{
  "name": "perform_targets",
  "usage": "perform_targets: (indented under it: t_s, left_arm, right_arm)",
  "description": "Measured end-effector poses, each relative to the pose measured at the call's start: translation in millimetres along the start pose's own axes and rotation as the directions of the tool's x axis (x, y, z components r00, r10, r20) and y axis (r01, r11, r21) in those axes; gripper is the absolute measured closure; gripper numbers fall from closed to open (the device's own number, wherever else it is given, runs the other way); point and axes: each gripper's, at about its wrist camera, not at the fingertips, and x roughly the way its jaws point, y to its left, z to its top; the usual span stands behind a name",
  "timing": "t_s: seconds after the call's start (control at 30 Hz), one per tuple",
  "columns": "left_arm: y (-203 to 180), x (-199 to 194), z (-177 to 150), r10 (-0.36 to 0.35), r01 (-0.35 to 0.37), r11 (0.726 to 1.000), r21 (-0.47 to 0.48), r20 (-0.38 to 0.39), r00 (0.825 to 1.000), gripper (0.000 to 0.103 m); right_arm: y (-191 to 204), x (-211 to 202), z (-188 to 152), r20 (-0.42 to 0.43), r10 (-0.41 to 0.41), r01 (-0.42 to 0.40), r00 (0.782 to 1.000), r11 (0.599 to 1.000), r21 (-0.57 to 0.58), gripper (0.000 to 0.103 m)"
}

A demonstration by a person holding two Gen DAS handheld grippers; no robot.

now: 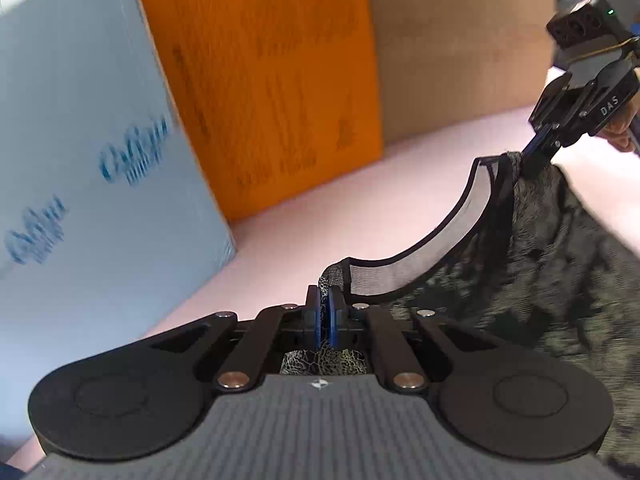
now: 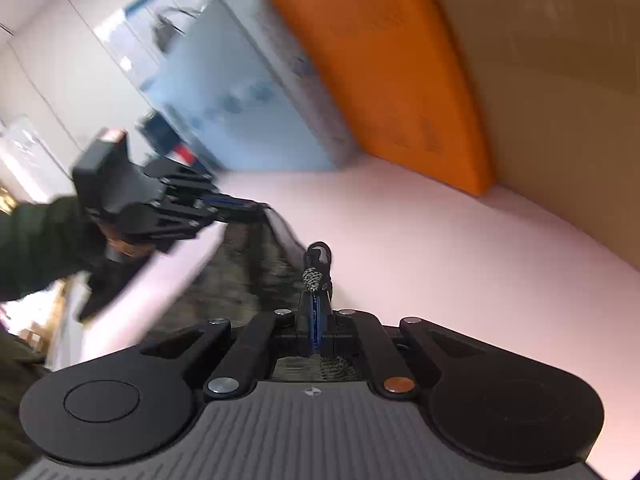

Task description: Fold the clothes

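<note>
Left gripper (image 1: 324, 300): clamped on dark patterned garment (image 1: 540, 248), lower centre.
Right gripper (image 2: 318, 280): pinching the garment's other shoulder, centre.

Garment (image 1: 540, 264) stretched between both claws, boxes (image 1: 256, 80) behind on table (image 1: 320, 216)

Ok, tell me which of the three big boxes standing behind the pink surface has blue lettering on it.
The pale blue box, leftmost in the left wrist view, carries blurred blue lettering. The orange box beside it has dark print, and the brown cardboard box looks plain.
</note>
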Motion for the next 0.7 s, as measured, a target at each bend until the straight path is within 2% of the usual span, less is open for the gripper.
perform_targets:
  t_s: [0.17, 0.33, 0.4, 0.5, 0.57, 0.67, 0.7]
  left_arm:
    - [-37.3, -82.1, -11.1, 0.008, -0.017, 0.996, 0.090, 0.091, 0.996, 0.099]
    - [-89.4, -158.0, -54.2, 0.002, -0.020, 0.986, 0.165, 0.106, 0.994, 0.097]
    - [-108.3, -176.1, -78.3, -0.022, 0.009, 0.987, 0.158, 0.077, 0.997, 0.097]
    - [-131.6, -182.9, -117.8, -0.061, 0.063, 0.990, 0.126, -0.020, 0.998, 0.097]
    - [-150.8, -176.1, -142.2, -0.078, 0.090, 0.989, 0.116, -0.104, 0.992, 0.096]
    - [-173.9, -164.4, -168.7, -0.090, 0.111, 0.989, 0.098, -0.196, 0.976, 0.089]
    - [-179.1, -165.8, -171.9, -0.080, 0.103, 0.990, 0.101, -0.204, 0.976, 0.088]
  right_arm:
    - [62.2, -39.7, -21.0, 0.041, 0.076, -0.075, 0.996, 0.997, -0.021, 0.101]
    - [132.5, -73.1, -69.1, 0.046, 0.113, -0.110, 0.993, 0.992, -0.059, 0.101]
    - [156.7, -79.7, -95.9, 0.034, 0.114, -0.112, 0.993, 0.992, -0.065, 0.101]
    - [180.9, -74.5, -138.5, -0.001, 0.086, -0.086, 0.996, 0.995, -0.052, 0.101]
    - [187.7, -63.1, -167.6, -0.032, 0.056, -0.057, 0.998, 0.998, -0.022, 0.099]
    - [190.8, -42.5, -204.9, -0.092, -0.014, 0.016, 0.996, 1.000, 0.018, 0.097]
    - [191.2, -36.1, -215.5, -0.113, -0.038, 0.042, 0.993, 0.999, 0.032, 0.091]
